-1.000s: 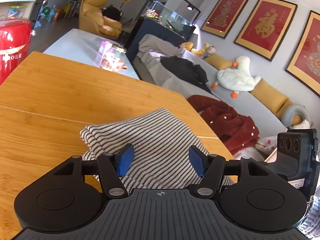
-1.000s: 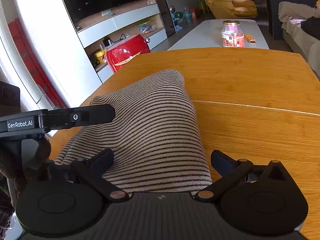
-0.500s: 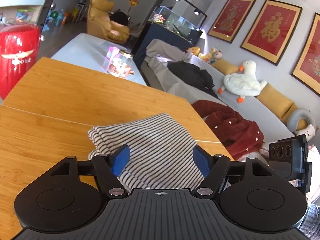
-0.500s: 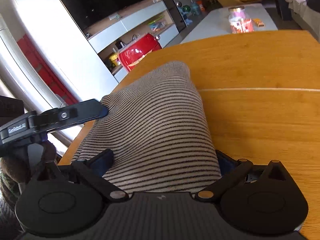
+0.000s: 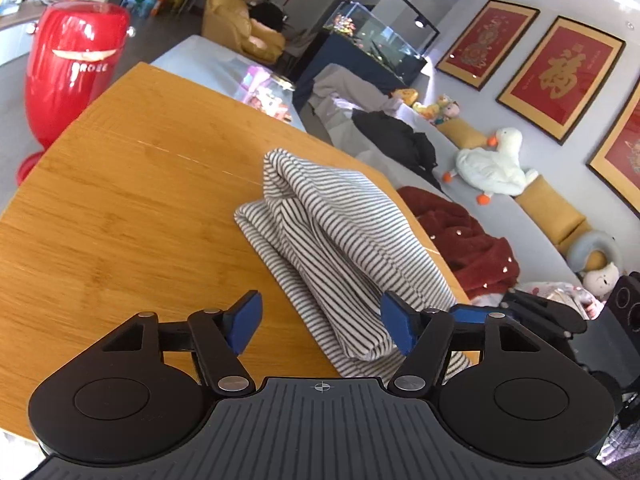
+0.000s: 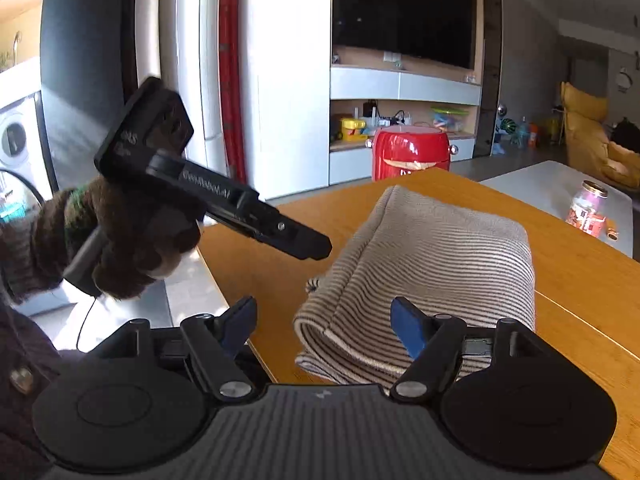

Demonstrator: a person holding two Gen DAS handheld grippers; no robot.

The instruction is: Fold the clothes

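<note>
A folded black-and-white striped garment (image 5: 340,252) lies in a thick bundle on the wooden table (image 5: 120,220) near its right edge. It also shows in the right wrist view (image 6: 432,264). My left gripper (image 5: 322,326) is open and empty, just above the bundle's near end. My right gripper (image 6: 324,326) is open and empty, over the bundle's near corner at the table edge. The left gripper's body shows in the right wrist view (image 6: 224,204), held in a gloved hand above the table edge.
A red stool (image 5: 76,76) stands beyond the table's far left. A grey sofa (image 5: 500,216) with a red garment (image 5: 460,240) and a white goose toy (image 5: 492,164) runs along the right. A jar (image 6: 588,210) stands on a low white table.
Both grippers have pulled back and lifted off the striped garment. The garment now lies as a narrower, thicker bundle. The left gripper swung left, the right gripper swung toward the table edge.
</note>
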